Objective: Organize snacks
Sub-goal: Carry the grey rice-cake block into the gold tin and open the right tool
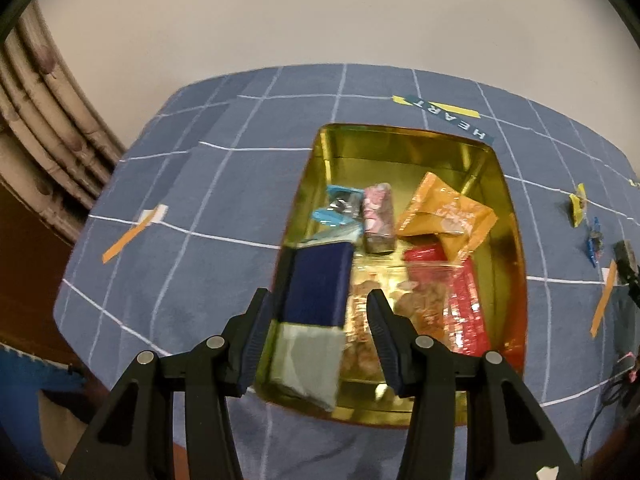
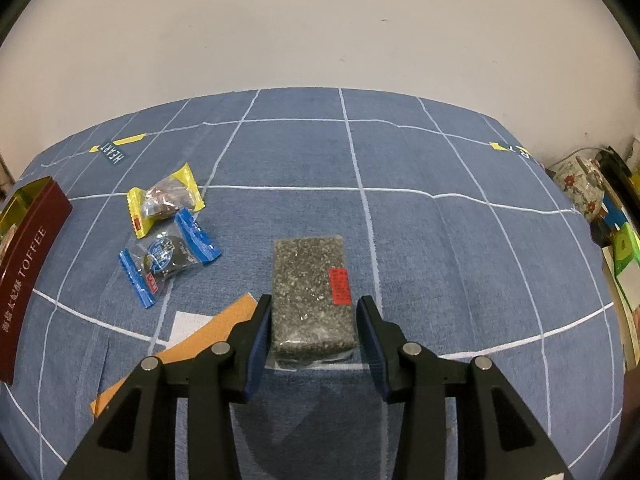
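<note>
A gold-lined tin (image 1: 514,240) sits on the blue checked cloth and holds several snacks: a navy and grey packet (image 1: 316,284), a pink bar (image 1: 378,216), an orange pouch (image 1: 448,216), a red packet (image 1: 466,304). My left gripper (image 1: 318,310) is open above the tin's near end, over the navy packet. In the right wrist view a dark speckled bar (image 2: 310,296) with a red label lies on the cloth. My right gripper (image 2: 314,312) is open with a finger on each side of the bar's near end. The tin's maroon side (image 2: 28,276) shows at the left.
A yellow-wrapped candy (image 2: 164,200) and a blue-wrapped candy (image 2: 168,256) lie left of the bar; they also show at the right in the left wrist view (image 1: 578,204). Orange tape (image 2: 192,344) lies on the cloth. Clutter (image 2: 616,240) stands at the right table edge.
</note>
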The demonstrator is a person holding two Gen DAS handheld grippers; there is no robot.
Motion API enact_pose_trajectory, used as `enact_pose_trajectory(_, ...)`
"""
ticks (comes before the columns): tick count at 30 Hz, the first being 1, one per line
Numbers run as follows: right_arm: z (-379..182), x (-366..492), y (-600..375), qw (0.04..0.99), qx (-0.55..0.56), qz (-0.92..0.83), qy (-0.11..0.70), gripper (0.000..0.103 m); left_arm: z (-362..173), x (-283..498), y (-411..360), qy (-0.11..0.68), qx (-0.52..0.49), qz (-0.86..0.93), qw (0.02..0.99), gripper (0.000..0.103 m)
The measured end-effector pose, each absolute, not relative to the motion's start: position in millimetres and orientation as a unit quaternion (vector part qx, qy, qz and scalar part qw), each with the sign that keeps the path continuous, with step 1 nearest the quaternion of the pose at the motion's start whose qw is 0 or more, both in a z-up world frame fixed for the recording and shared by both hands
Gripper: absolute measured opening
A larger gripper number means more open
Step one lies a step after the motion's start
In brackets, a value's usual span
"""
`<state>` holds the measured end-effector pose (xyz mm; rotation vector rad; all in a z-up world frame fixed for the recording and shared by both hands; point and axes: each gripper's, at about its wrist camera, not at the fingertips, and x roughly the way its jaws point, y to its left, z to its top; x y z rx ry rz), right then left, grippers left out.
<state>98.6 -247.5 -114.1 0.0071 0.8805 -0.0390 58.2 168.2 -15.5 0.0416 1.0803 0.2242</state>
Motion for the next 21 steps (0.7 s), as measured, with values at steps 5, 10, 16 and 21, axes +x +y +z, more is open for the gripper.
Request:
enact_pose_trajectory(5,-114,99,-247,0.902,0.007,-0.023,0.432,0.043,-10,49,177,0.502,0.011,0.112,0.857,0.055)
enact_pose_trajectory(10,-113,103,-247,0.896,0.006,-0.027,0.443,0.043,-8,41,186,0.496,0.021,0.122,0.859,0.059)
enact_pose_trajectory(16,-112,105,-244,0.892,0.004,-0.039,0.450,0.043,-11,36,203,0.500,0.007,0.128,0.857,0.060)
enact_pose_trajectory(21,-111,105,-240,0.889,-0.007,-0.049,0.455,0.042,-14,34,212,0.504,-0.013,0.131,0.854,0.061)
